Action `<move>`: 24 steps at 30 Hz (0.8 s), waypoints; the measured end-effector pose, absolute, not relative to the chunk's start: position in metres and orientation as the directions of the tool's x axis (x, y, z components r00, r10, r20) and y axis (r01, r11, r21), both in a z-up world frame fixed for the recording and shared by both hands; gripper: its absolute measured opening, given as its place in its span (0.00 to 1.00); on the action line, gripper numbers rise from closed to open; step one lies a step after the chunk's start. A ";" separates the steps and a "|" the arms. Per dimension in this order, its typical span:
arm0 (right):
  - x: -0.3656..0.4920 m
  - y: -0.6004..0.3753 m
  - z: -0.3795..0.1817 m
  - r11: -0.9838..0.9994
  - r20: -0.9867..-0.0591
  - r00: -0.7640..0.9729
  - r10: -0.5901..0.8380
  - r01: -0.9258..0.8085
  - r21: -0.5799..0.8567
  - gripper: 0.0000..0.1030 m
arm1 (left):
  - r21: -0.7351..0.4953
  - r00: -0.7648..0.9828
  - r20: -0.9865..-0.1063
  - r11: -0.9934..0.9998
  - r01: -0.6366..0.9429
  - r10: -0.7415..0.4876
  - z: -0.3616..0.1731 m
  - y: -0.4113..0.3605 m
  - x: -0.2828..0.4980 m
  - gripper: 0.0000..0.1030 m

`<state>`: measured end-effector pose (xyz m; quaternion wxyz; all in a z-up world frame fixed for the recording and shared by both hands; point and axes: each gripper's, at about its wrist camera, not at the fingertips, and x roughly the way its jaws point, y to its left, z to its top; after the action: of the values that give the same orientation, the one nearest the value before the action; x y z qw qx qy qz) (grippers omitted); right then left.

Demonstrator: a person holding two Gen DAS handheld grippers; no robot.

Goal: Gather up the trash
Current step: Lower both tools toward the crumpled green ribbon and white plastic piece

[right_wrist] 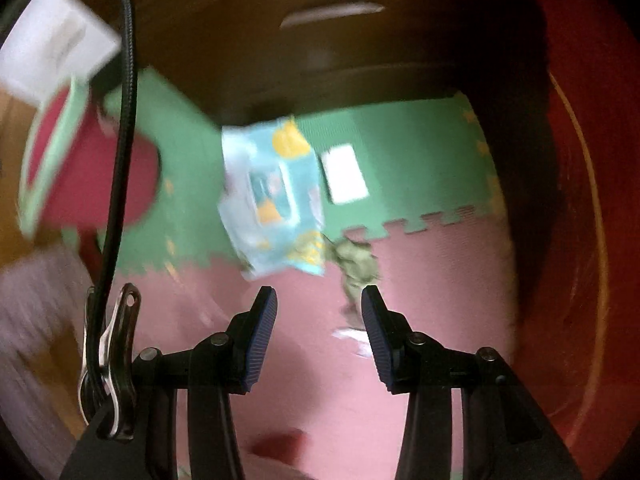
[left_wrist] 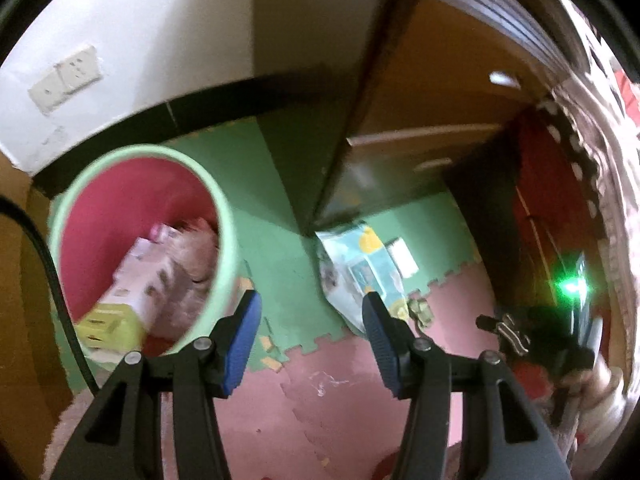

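Dim, warm indoor light – heavy fisheye bending and black corners in both views, right wrist view smeared by motion blur, a green lens-flare glow [left_wrist: 573, 285] glaring at the left view's right edge.

Green and pink foam mat [left_wrist: 288, 248], wall sockets [left_wrist: 66, 76], wooden cabinet [left_wrist: 432, 92].

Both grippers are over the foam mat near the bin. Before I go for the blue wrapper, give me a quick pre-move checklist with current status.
1. Left gripper empty, jaws apart: ok.
2. Right gripper empty, jaws apart: ok.
3. Blue wrapper lies flat on the mat, nothing on top of it: ok.
4. Other litter to collect: white card beside the wrapper and crumpled scrap at its lower corner; both still on the floor: not ok.
5. Green-rimmed bin open and upright, with room left above the trash inside: ok.
6. Black cable clear of the right gripper's path: cannot tell.
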<state>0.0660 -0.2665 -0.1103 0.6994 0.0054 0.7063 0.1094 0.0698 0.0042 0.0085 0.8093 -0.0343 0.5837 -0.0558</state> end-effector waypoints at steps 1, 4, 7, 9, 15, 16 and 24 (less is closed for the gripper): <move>0.071 -0.277 -0.113 0.965 -0.968 -0.059 0.246 -0.076 0.250 0.44 | -0.124 0.303 -0.943 0.991 0.053 -0.134 0.003 0.001 0.069 0.54; 0.091 -0.302 -0.118 0.889 -0.887 -0.058 0.457 0.044 0.455 0.44 | -0.133 0.272 -0.952 0.990 0.052 -0.142 -0.019 -0.013 0.068 0.54; 0.104 -0.311 -0.120 0.948 -0.950 -0.005 0.312 -0.059 0.311 0.44 | -0.163 0.241 -0.956 0.986 0.046 -0.169 -0.039 -0.029 0.068 0.54; 0.104 -0.317 -0.129 0.958 -0.960 0.010 0.280 -0.074 0.278 0.44 | -0.176 0.228 -0.957 0.984 0.043 -0.181 -0.052 -0.041 0.069 0.54; 0.081 -0.326 -0.171 0.973 -0.979 0.054 0.195 -0.134 0.187 0.44 | -0.165 0.184 -0.967 0.983 0.081 -0.177 -0.090 -0.079 0.076 0.54; 0.081 -0.326 -0.175 0.973 -0.980 0.055 0.191 -0.140 0.182 0.44 | -0.164 0.180 -0.968 0.983 0.087 -0.178 -0.097 -0.086 0.077 0.54; 0.045 -0.331 -0.212 0.968 -0.981 0.095 0.171 -0.199 0.150 0.44 | -0.146 0.127 -0.978 0.980 0.137 -0.164 -0.145 -0.121 0.076 0.54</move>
<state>0.0451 -0.3309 -0.2122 0.7398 -0.0105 0.6610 0.1252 0.0763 -0.1208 -0.1455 0.7508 -0.0103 0.6529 -0.1002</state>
